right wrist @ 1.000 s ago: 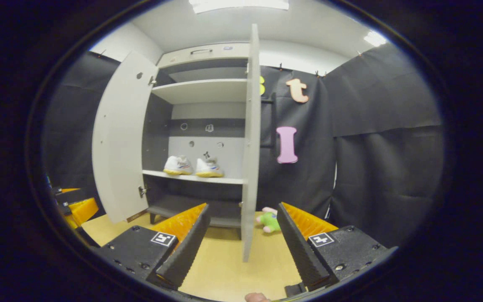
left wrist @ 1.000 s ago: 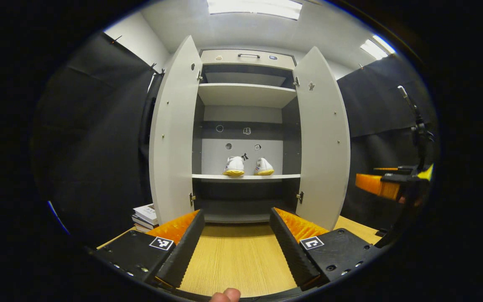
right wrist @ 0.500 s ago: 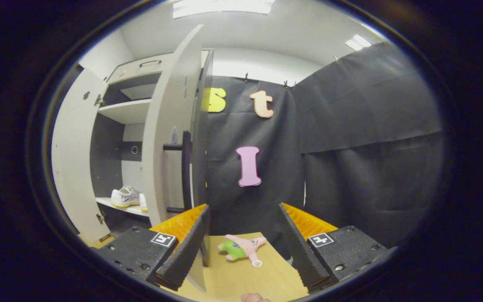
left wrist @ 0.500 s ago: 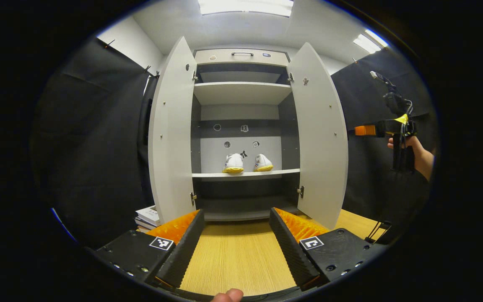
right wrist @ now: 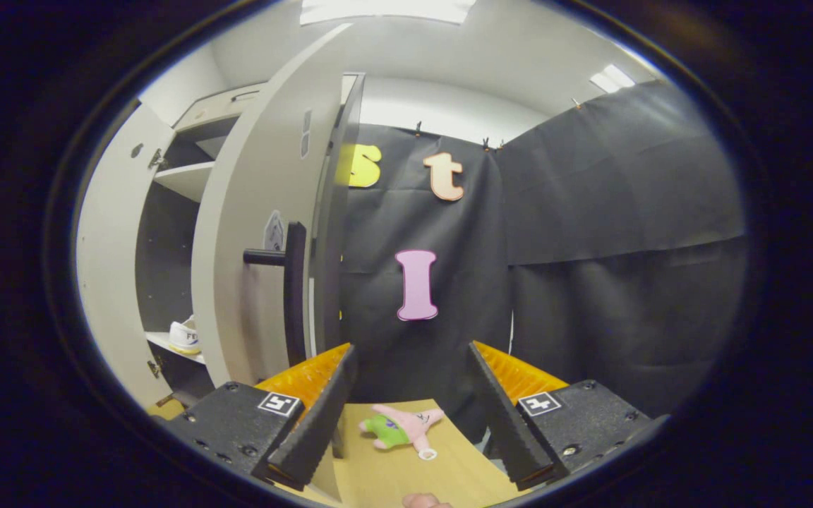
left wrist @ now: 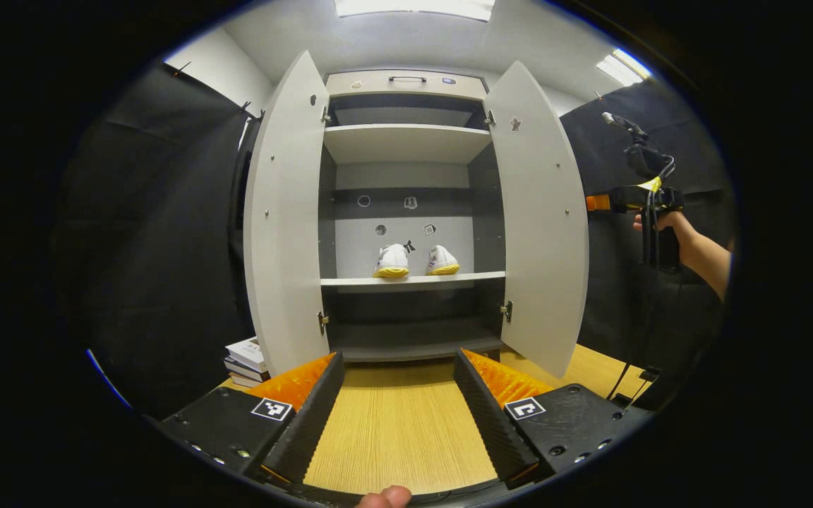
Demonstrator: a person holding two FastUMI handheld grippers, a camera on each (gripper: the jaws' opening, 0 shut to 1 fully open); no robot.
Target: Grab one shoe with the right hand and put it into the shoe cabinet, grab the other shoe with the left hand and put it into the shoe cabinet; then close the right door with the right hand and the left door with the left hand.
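Note:
Two white shoes with yellow soles (left wrist: 392,261) (left wrist: 442,260) stand side by side on the middle shelf of the grey shoe cabinet (left wrist: 406,85). Both doors hang open: the left door (left wrist: 283,219) and the right door (left wrist: 542,226). My left gripper (left wrist: 398,409) is open and empty, low over the wooden table in front of the cabinet. My right gripper (right wrist: 410,406) is open and empty behind the right door (right wrist: 255,212), near its black handle (right wrist: 293,282). One shoe (right wrist: 185,336) peeks past that door. The right gripper (left wrist: 600,203) and the hand holding it also appear at right.
A stack of books (left wrist: 245,356) lies left of the cabinet's foot. A small pink and green plush toy (right wrist: 399,430) lies on the wooden table (left wrist: 399,437) behind the right door. Black cloth walls close in on both sides.
My right gripper has risen and swung round to the outer side of the right door, bringing the handle into view. The left gripper has barely shifted; the shoes have not moved.

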